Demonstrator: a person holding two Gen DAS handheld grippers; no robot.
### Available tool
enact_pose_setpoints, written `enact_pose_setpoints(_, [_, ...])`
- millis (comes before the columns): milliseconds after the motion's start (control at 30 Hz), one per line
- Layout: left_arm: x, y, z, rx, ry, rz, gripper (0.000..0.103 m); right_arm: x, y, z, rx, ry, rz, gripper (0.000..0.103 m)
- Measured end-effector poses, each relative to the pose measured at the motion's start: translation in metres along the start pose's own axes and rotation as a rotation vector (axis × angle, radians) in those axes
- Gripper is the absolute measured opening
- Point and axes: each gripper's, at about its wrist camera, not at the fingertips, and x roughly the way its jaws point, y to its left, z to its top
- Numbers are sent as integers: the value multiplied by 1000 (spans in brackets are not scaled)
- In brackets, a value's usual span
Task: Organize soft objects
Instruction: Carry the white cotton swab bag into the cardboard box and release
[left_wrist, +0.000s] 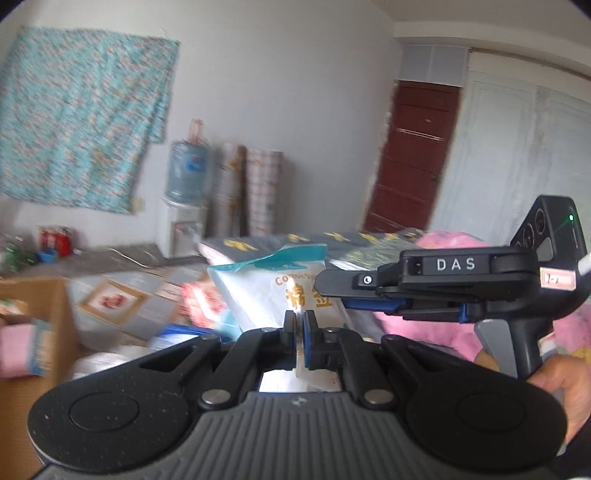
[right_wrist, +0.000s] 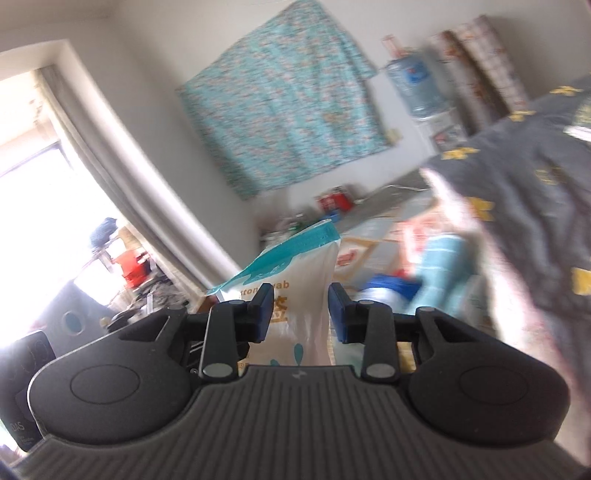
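A white cotton swab bag (left_wrist: 258, 291) with a teal top is held up in the air. My left gripper (left_wrist: 299, 330) is shut on its lower edge. The right gripper (left_wrist: 325, 288) shows in the left wrist view, coming in from the right at the bag's side. In the right wrist view the same bag (right_wrist: 306, 291) stands between the pads of my right gripper (right_wrist: 301, 312), which is open, with a gap on each side. A pink plush blanket (left_wrist: 443, 325) lies behind on the right.
A cardboard box (left_wrist: 40, 332) with pink packs sits at the left. A grey quilt (right_wrist: 535, 177) with yellow flowers covers the bed on the right. Packets (left_wrist: 201, 301) lie on the patterned floor mat (left_wrist: 122, 299). A water dispenser (left_wrist: 184, 206) stands at the wall.
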Motion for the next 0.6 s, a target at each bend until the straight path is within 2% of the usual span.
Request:
enact_pose_setpoints(200, [-41,49,13,-20,-19,164,4,61,69,2,-37,102,152,32])
enact_pose_setpoints(367, [-70,103,20,-50,-1,335,4,135,131,-5,-25,242,282,32])
enact_pose_setpoints(533, [-79,164,23,-100,70,461,4,216,185,-26,-10,397,322,31])
enact_pose_setpoints(600, [-75,192,22,-135,105,482,4,247,202,-35,-11,447,313,31])
